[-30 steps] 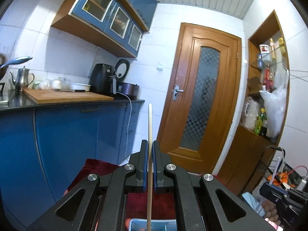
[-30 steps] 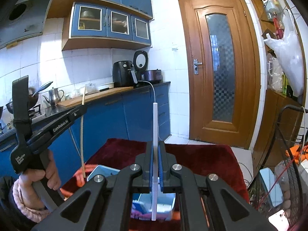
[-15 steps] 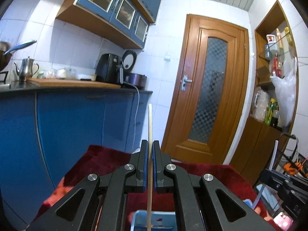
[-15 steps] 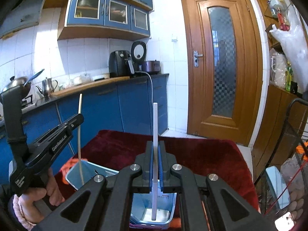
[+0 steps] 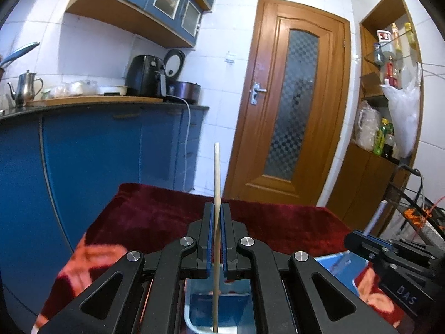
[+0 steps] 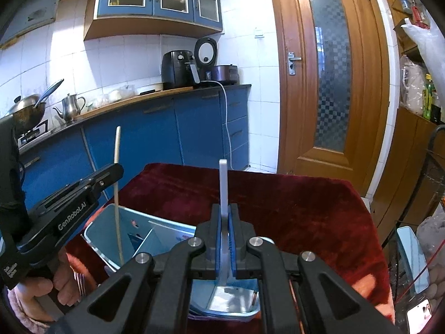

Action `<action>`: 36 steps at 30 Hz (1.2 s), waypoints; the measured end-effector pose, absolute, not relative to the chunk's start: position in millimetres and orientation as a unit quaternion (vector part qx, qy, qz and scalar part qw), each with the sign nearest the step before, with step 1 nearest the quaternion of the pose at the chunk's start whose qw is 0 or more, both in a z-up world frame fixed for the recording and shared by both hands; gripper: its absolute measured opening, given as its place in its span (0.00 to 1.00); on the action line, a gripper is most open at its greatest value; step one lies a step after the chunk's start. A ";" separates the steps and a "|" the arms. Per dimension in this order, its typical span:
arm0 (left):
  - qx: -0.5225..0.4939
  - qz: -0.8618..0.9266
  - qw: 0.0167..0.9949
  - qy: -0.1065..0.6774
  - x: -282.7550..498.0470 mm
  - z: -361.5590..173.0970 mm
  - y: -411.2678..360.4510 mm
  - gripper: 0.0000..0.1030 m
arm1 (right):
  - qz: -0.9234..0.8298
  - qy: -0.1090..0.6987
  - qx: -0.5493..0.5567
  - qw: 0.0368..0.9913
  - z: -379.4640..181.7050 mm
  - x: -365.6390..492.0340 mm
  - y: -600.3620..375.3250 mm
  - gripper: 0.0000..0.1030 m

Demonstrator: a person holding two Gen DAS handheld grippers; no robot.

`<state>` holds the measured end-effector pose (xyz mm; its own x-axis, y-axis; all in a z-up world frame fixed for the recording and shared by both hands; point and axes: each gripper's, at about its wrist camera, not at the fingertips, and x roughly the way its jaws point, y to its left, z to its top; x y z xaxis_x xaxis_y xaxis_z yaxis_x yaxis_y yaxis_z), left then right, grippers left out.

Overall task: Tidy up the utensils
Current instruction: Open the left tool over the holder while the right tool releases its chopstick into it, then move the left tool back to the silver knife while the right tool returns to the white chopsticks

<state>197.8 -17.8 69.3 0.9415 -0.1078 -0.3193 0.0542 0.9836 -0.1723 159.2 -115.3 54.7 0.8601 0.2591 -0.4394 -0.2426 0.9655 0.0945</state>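
My left gripper [image 5: 217, 239] is shut on a pale wooden chopstick [image 5: 216, 178] held upright, its lower end inside the left compartment of a light blue divided bin [image 6: 111, 222]. The chopstick also shows in the right wrist view [image 6: 117, 183], with the left gripper [image 6: 111, 175] around it. My right gripper [image 6: 224, 239] is shut on a white flat utensil handle [image 6: 223, 183], upright, its lower end over the bin's right compartment [image 6: 230, 300]. The right gripper [image 5: 361, 239] and its white handle [image 5: 375, 217] show at the right of the left wrist view.
The bin [image 5: 194, 306] sits on a table with a dark red cloth [image 6: 292, 203]. Forks [image 6: 80, 281] lie left of the bin. Blue kitchen cabinets [image 5: 97, 150] stand to the left, a wooden door [image 5: 292, 105] behind, a wire rack [image 6: 434, 194] to the right.
Both grippers have come down towards the table with their utensils. The chopstick's lower end has gone into the bin's left compartment; the white handle hangs lower over the right one.
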 end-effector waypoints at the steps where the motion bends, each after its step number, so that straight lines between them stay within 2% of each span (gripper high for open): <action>1: -0.078 -0.041 0.982 0.169 196.0 69.3 -17.9 0.06 | 0.133 0.231 0.020 0.964 55.0 158.2 -115.2 0.06; 5: -0.075 -0.030 0.982 0.170 185.5 72.4 -14.1 0.29 | 0.146 0.222 0.025 0.964 59.3 149.6 -113.8 0.16; 7: -0.073 -0.033 0.982 0.171 180.7 75.7 -12.1 0.32 | 0.147 0.219 0.025 0.964 61.8 146.0 -113.3 0.18; 20: -0.060 -0.050 0.977 0.199 141.1 97.7 -0.3 0.33 | 0.142 0.206 0.053 0.967 85.3 107.9 -130.9 0.20; 36: -0.026 -0.022 0.952 0.304 107.0 75.1 21.9 0.34 | 0.133 0.283 0.055 0.948 61.0 69.4 -142.2 0.20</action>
<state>107.0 21.9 75.1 0.8145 -0.0580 -0.5773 0.0261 0.9976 -0.0635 69.4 -142.2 61.0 0.8044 0.2831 -0.5223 -0.2207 0.9586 0.1797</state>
